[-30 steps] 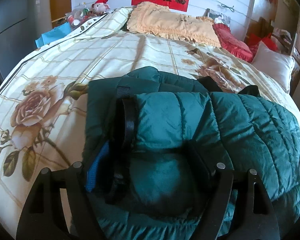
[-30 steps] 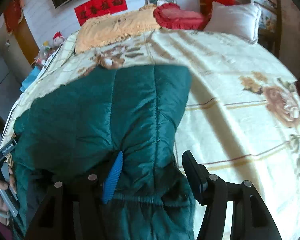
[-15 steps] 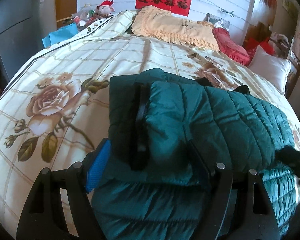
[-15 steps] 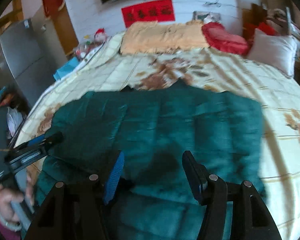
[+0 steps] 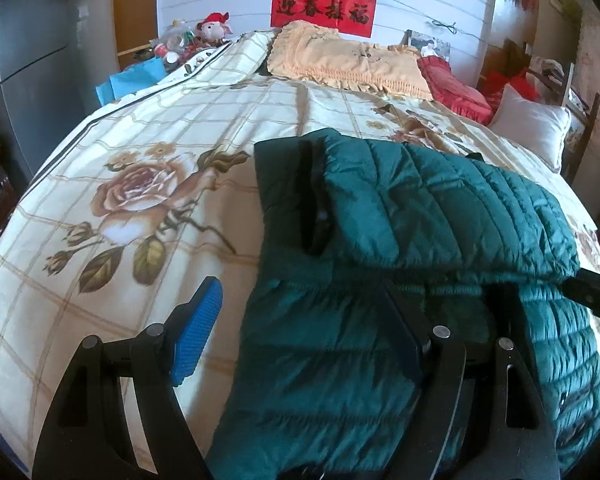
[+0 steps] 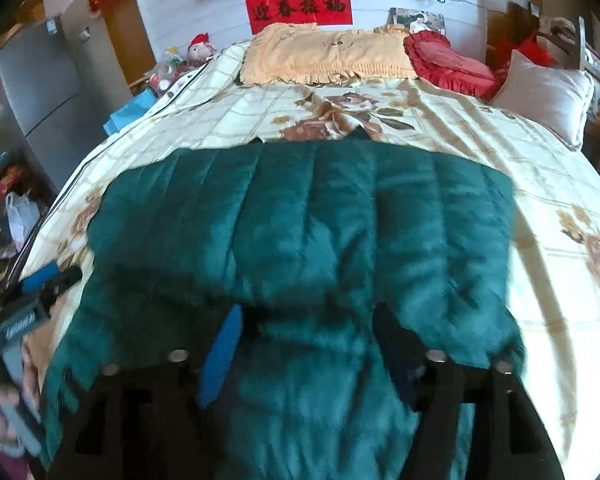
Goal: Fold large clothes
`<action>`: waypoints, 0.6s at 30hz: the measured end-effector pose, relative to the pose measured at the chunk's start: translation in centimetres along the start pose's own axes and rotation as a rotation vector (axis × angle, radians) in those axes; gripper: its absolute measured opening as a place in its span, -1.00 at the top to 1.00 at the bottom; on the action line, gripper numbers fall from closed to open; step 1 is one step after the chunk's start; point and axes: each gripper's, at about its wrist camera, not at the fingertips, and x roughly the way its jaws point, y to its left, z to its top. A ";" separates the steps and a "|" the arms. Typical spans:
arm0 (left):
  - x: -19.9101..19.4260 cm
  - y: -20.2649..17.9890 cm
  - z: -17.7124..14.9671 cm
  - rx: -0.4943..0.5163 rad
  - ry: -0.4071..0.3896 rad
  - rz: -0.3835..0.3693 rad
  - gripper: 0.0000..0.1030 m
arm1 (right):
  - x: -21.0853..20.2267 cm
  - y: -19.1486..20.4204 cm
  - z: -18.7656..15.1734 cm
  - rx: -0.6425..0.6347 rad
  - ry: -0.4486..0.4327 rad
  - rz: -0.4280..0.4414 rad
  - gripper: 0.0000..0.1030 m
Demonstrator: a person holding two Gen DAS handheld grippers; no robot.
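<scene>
Left wrist view: we see the green puffer jacket (image 5: 420,240) folded over itself on the floral bedspread (image 5: 140,152). Our left gripper (image 5: 300,320) stands wide, clear of fabric. Our right gripper (image 6: 308,344) is opening above the jacket, gripping nothing.

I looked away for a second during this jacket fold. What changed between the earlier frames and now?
Both grippers pulled back off the green jacket: the left gripper let go of it, and the right gripper is opening over it. The jacket stays folded on the floral bedspread; the pillows are unmoved.
</scene>
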 end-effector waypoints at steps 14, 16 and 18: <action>-4.3 1.9 -5.6 -0.014 0.028 -0.003 -0.52 | -5.0 -5.1 -10.2 0.047 0.081 -0.017 -0.36; -4.7 1.9 -6.3 -0.010 0.032 -0.006 -0.52 | -5.3 -5.4 -10.9 0.055 0.086 -0.014 -0.36; -5.1 1.8 -7.0 -0.004 0.035 -0.008 -0.52 | -5.6 -5.3 -11.4 0.061 0.085 -0.013 -0.36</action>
